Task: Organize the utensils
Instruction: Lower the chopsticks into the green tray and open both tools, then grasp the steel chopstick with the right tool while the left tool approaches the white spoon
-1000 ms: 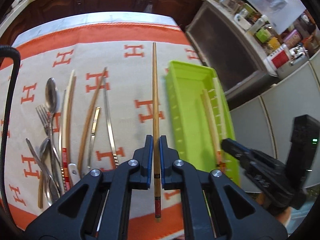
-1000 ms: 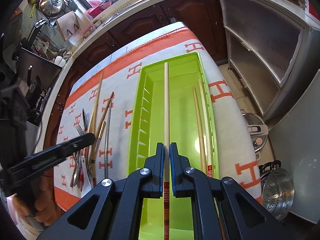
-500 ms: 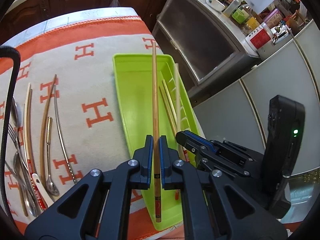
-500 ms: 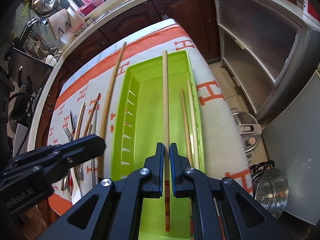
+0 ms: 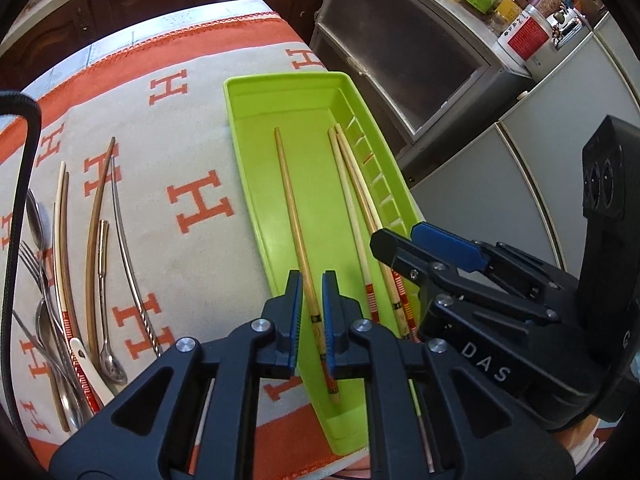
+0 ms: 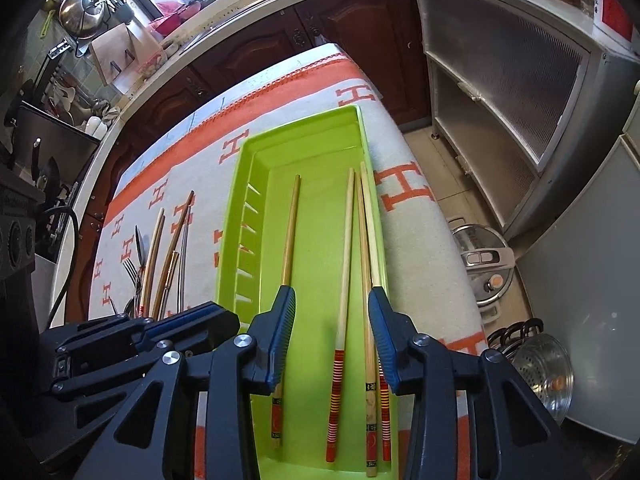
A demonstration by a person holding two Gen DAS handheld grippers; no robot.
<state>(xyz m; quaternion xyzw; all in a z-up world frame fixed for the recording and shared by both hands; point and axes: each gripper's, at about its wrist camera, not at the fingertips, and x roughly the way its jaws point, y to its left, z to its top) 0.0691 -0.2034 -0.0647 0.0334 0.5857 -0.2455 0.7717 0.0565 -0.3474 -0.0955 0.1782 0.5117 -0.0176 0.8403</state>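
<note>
A tabletop (image 5: 200,264) covered by a pale cloth with orange H marks and an orange border carries everything here. On it, toward the right edge, lies a long lime-green tray (image 5: 256,184) (image 6: 236,216) with ribbed slots along one inner wall. Four chopsticks lie lengthwise on the tray floor: a darker bamboo chopstick (image 5: 294,216) (image 6: 289,236) by itself nearer the cloth side, a pale one with red stripes (image 6: 343,276) in the middle, and a pair (image 6: 370,240) lying close together against the far wall. The left hand-held gripper (image 5: 311,300) hangs low over the near end of the tray with its blue pads a little apart on either side of the bamboo chopstick, which rests on the tray floor between them; no pad presses on it. The right hand-held gripper (image 6: 332,320) is spread wide over the same end of the tray, and the striped chopstick lies loose between its fingers. On the cloth left of the tray, well apart from it, lies a loose row of utensils (image 5: 80,264): more chopsticks, spoons, a fork and thin metal pieces, partly overlapping.
</note>
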